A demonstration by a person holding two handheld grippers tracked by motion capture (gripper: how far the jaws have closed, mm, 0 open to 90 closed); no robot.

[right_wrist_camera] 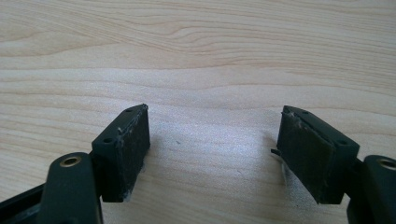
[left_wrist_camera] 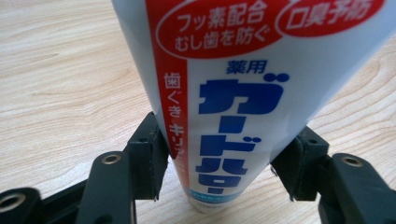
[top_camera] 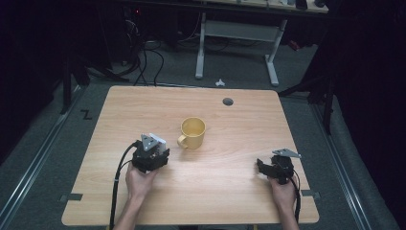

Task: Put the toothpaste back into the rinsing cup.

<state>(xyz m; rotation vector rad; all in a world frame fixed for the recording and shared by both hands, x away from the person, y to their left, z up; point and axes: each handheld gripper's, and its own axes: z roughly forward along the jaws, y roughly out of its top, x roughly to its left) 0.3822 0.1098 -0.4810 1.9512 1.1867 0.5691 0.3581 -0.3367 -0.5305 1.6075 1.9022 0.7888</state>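
A white toothpaste tube (left_wrist_camera: 243,70) with a red stripe and blue Japanese lettering stands between the jaws of my left gripper (left_wrist_camera: 224,163), cap end down near the wood. Both pads press its sides. In the high view the left gripper (top_camera: 154,146) sits left of centre on the table, with the tube's white end (top_camera: 159,140) poking out beside the grey plate. A yellow mug (top_camera: 193,132) stands just right of it, handle towards the gripper. My right gripper (top_camera: 262,166) rests near the right edge; its jaws (right_wrist_camera: 215,144) stand wide apart over bare wood.
The light wooden table (top_camera: 230,201) has a round cable hole (top_camera: 228,101) near its far edge. Beyond it, a white desk frame (top_camera: 273,62) and cables (top_camera: 143,62) lie on the grey floor.
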